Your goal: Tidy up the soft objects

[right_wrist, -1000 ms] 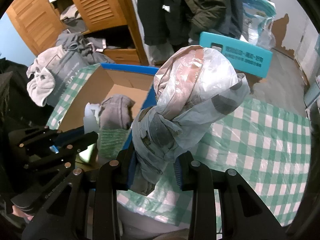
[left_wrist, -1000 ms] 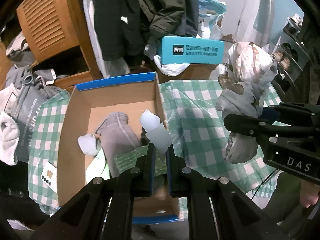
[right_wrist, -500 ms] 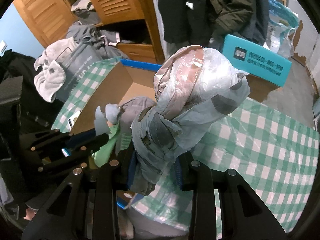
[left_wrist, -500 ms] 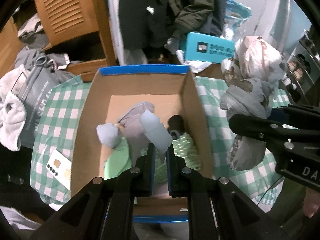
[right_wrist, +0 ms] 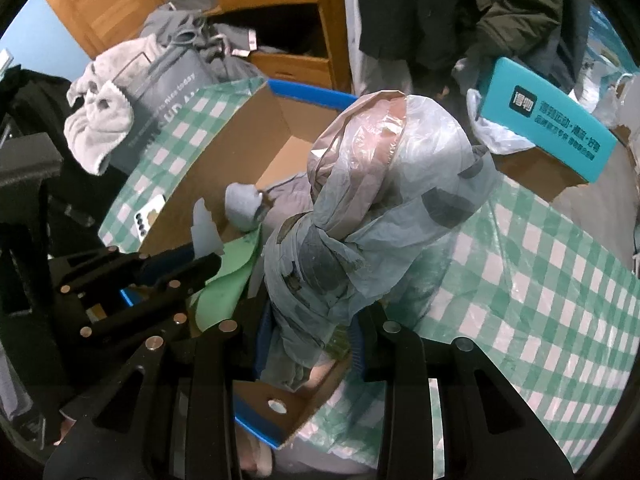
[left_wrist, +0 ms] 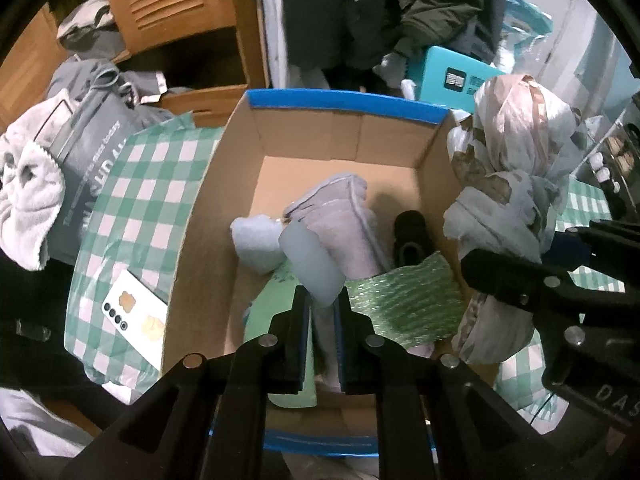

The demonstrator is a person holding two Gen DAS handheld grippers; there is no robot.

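Checked tablecloth (left_wrist: pixel 132 184) | cardboard box (left_wrist: pixel 344 136) crowded: grey cloth (left_wrist: pixel 340 220), green mesh (left_wrist: pixel 404 300)

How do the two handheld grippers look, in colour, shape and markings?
Both the left gripper and the right gripper are matte black, angular frames with silver screw heads and blue pads inside the fingers. The right gripper's side bears white letters, "DAS".
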